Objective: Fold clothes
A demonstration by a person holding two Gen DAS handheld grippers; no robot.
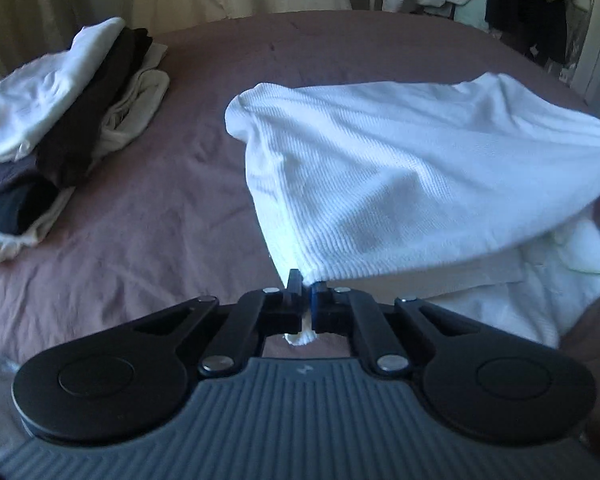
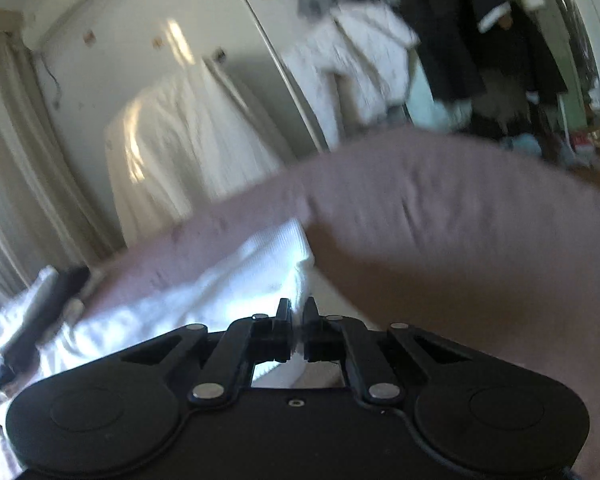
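A white ribbed garment is lifted over the mauve bed sheet, stretched between both grippers. My left gripper is shut on its near corner, with a bit of cloth poking out behind the jaws. Its far right corner is pulled taut to the right edge of the left wrist view. In the blurred right wrist view the white garment runs leftward from my right gripper, which is shut on its edge. More white cloth lies on the bed under the lifted part.
A stack of folded clothes, white, black and cream, sits on the bed's left side. Curtains, a white covered shape and hanging coats stand beyond the bed's far edge.
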